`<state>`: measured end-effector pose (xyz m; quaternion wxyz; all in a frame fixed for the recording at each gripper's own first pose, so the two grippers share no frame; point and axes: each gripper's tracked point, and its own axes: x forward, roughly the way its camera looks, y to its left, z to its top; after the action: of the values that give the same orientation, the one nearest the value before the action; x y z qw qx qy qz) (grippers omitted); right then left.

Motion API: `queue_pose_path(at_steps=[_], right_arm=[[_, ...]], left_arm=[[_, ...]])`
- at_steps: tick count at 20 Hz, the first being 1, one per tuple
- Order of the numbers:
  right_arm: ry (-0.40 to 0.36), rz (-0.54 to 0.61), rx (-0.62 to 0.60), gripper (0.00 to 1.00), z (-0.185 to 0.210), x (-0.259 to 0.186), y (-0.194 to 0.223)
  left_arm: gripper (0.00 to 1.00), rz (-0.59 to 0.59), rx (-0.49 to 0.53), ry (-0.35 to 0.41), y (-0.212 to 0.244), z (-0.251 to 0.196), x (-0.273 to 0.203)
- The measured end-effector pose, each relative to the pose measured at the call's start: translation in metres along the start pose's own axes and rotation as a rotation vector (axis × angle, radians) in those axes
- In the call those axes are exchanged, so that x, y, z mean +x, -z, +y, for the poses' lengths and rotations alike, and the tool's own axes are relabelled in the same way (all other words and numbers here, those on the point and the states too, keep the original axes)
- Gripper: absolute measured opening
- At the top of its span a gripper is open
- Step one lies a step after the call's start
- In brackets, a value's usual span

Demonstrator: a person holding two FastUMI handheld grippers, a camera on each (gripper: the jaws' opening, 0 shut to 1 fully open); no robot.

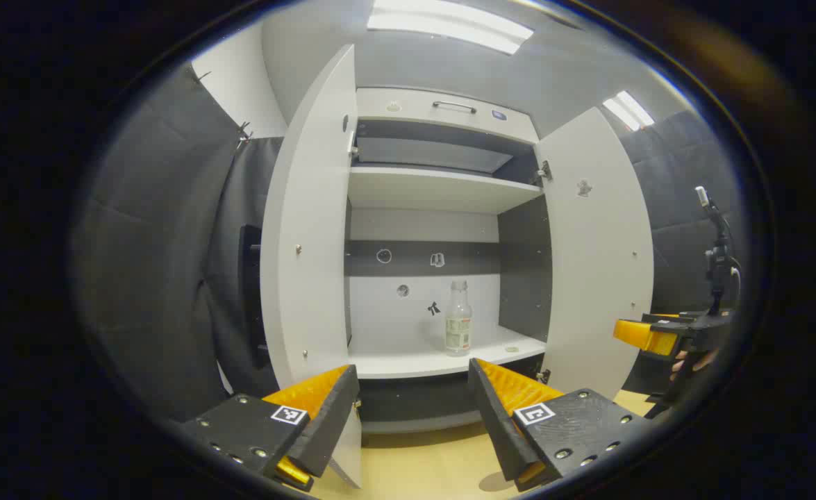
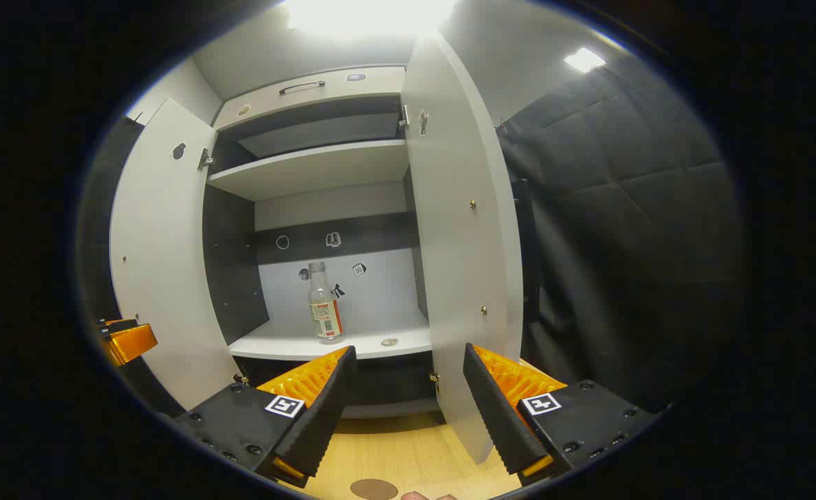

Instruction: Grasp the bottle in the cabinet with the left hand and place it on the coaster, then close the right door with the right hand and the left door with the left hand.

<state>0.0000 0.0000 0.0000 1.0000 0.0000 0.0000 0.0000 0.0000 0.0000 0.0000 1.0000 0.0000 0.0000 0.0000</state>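
Centre of the left gripper view: bottle [image 1: 458,317] stands upright on the lower shelf [image 1: 435,357] of the cabinet, both doors swung wide. Left door [image 1: 308,229] sits left of centre, right door [image 1: 595,257] right of centre. Left gripper [image 1: 413,406] at the bottom of the frame, jaws well apart, nothing between them, bottle well beyond the tips. Right gripper's orange finger pokes in at the right edge of that view.

Right gripper view: bottle [image 2: 325,305] a little left of centre, same shelf; a small round thing lies on the shelf just right of it, can't tell what. Right gripper [image 2: 408,406] at the bottom, jaws apart and empty, right door [image 2: 467,236] edge just above the right finger. Coaster [image 2: 373,489], a brown disc on the wooden table [image 2: 408,451], at the bottom centre.

Handling guess: clear plastic, looks empty or nearly so, so light and easy to tip or squash. Smooth wall, may slip; label band gives better bite. Best hold is mid-body on the label, fingers either side, modest squeeze. Neck is narrower but would swing. Tall and slim, so set it down level on the coaster.
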Motion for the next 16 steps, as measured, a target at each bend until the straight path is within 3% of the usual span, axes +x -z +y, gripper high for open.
queue_pose_path(at_steps=[1,16], right_arm=[[-0.001,-0.001,-0.002,0.98,0.001,0.0,-0.001],[0.037,-0.001,0.004,0.98,-0.016,-0.007,0.001]], left_arm=[[0.95,0.003,-0.006,0.0,0.002,0.0,0.001],[0.92,0.027,-0.024,0.019,0.015,-0.012,0.012]])
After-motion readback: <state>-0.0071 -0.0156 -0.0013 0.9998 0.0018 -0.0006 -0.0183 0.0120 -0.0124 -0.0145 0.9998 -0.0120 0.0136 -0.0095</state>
